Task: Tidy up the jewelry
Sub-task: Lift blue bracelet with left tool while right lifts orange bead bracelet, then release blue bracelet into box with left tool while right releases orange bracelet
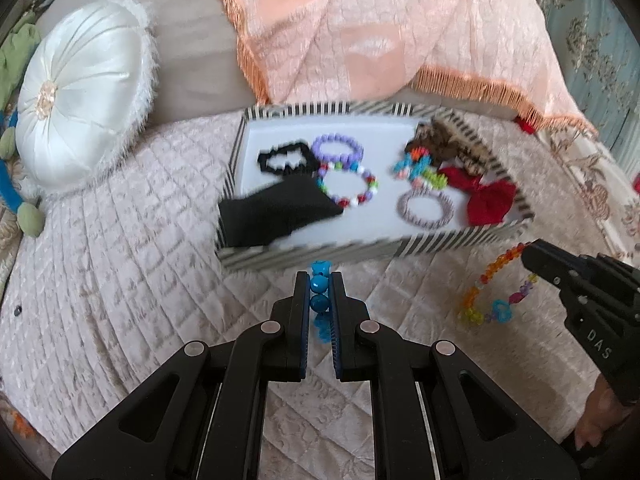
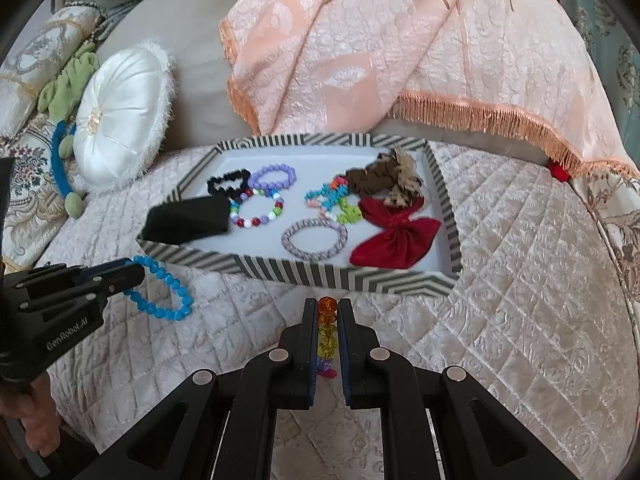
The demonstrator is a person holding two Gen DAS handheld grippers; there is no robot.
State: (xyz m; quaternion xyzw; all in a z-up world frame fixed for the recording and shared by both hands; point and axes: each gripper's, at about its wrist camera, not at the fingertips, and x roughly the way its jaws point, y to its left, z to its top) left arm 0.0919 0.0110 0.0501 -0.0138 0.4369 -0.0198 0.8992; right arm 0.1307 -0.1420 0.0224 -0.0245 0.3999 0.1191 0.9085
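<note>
Left wrist view: the left hand-held gripper is clamped on a blue bracelet just short of the striped tray; lift it clear of the rim before letting go.

Right wrist view: the right hand-held gripper pinches a rainbow bracelet near the tray's front wall; carry it over a bare patch inside.

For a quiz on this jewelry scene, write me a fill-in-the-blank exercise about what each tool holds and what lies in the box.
1. The left tool is shut on a bracelet of ____ beads.
2. The right tool grips a multicolored bracelet that is still ____ the striped box.
3. The bow in the box is ____.

Missing words: blue; outside; red
</note>
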